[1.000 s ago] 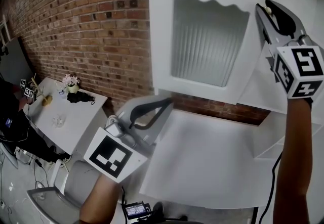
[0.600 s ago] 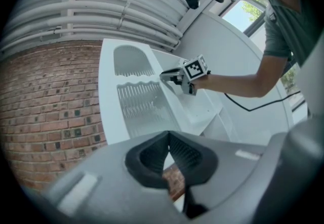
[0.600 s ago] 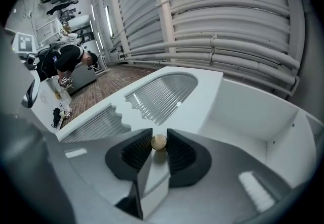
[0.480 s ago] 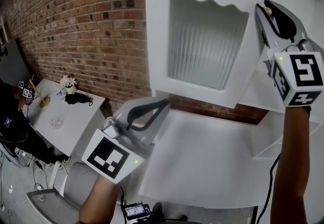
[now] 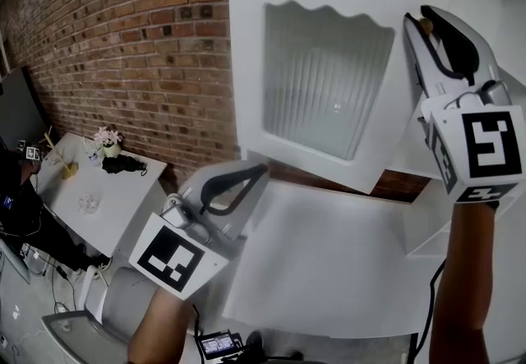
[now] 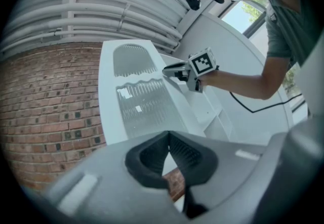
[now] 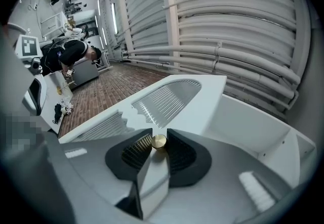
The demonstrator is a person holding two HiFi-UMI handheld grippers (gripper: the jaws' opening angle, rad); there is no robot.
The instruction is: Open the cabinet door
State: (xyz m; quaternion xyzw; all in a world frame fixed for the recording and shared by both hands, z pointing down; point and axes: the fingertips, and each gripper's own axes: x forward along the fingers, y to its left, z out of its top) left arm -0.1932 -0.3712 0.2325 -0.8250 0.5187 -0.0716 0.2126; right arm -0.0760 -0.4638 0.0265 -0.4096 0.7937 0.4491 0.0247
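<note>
Brass knob (image 7: 159, 141) is sitting clamped between the right gripper's (image 5: 422, 27) jaws, which have just been closing on it, giving a handle for pulling the white cabinet door (image 5: 325, 79), now standing ajar. Left gripper (image 6: 168, 153) is idling below, jaws together, empty.

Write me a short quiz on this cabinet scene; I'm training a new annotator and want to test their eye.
1. True or false: the cabinet door is fully closed.
2. What does the right gripper grip? A) the brass knob B) a shelf edge C) nothing
3. Fill in: the left gripper has its jaws ____.

Key:
1. False. The door stands ajar, with the cabinet's inside showing beside it.
2. A. The jaws have just been closing, with the knob between them.
3. Together, with nothing held.
</note>
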